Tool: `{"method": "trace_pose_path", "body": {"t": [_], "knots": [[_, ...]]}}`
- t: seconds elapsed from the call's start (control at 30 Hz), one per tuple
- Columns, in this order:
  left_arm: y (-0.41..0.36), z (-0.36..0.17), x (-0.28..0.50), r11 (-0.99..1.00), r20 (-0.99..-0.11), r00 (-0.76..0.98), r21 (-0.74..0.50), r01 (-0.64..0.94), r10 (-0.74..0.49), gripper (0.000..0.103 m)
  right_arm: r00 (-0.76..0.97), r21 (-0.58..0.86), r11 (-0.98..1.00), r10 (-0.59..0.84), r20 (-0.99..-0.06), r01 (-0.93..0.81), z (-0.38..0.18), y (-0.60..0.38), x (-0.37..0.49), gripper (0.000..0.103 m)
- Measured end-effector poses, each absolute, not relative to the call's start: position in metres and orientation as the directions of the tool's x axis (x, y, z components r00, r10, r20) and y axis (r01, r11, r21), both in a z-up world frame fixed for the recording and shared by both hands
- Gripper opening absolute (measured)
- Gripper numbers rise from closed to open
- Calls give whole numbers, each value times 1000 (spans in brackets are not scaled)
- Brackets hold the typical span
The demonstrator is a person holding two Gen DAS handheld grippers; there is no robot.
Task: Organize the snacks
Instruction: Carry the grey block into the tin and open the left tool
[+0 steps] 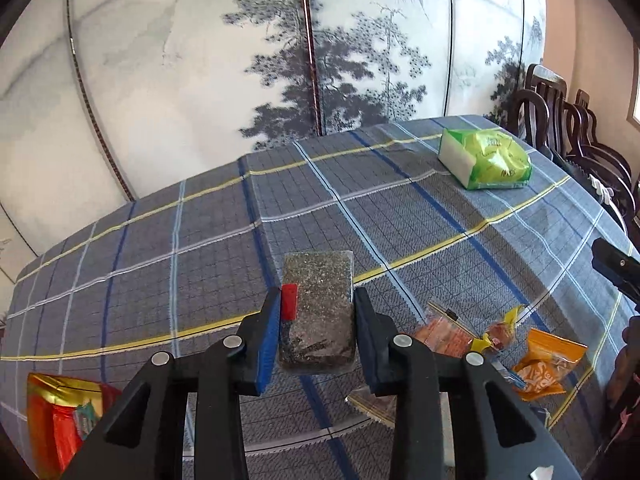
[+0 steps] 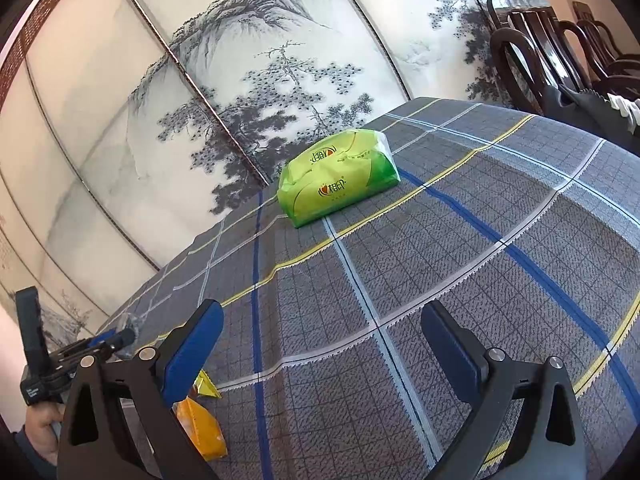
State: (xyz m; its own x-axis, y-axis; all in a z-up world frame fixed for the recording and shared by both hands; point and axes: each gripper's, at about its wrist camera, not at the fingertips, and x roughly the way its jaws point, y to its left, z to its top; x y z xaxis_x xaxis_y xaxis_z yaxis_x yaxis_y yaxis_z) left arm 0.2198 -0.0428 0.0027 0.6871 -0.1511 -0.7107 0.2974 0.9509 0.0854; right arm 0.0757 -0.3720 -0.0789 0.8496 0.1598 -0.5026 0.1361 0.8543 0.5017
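Pinching a dark, speckled snack bar in clear wrap, the left gripper holds it lifted above the checked tabletop, pads pressed to both long sides. A small red label sits at the bar's left edge; no writing on it can be read. To the right, on the cloth, lie a clear packet of orange snacks, a yellow-twisted sweet and an orange pouch with white lettering too warped to read. A red and gold bag lies at the lower left. Far across the tabletop sits a green tissue pack, its print too small to make out. The right gripper's dark tip pokes in at the right edge.

From the right wrist view, the right gripper hangs over the tabletop with its blue pads spread wide and nothing between them. The green tissue pack lies well ahead, showing an orange logo with Chinese characters, printed twice. The orange pouch and a yellow wrapper corner peek out under the left finger. At far left the left gripper is seen side-on with the wrapped bar at its tip.
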Motion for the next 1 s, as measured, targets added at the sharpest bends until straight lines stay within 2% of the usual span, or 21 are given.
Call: {"method": "trace_pose_path", "body": {"t": [0.3,0.63,0.83,1.0], "knots": [[-5,41,187,963,-668,741,158,219,-59,31,843,495,856,153,-516,148,-82,-373,76,100],[76,58,158,969,-639,764,234,80,91,31,831,491,856,151,-535,161,-83,-373,80,100],[132,57,139,968,-638,750,252,-11,174,31,830,490,856,149,-538,164,-84,-374,80,101],[172,52,118,973,-654,732,222,-58,193,31,823,486,858,152,-548,165,-87,-373,81,101]]}}
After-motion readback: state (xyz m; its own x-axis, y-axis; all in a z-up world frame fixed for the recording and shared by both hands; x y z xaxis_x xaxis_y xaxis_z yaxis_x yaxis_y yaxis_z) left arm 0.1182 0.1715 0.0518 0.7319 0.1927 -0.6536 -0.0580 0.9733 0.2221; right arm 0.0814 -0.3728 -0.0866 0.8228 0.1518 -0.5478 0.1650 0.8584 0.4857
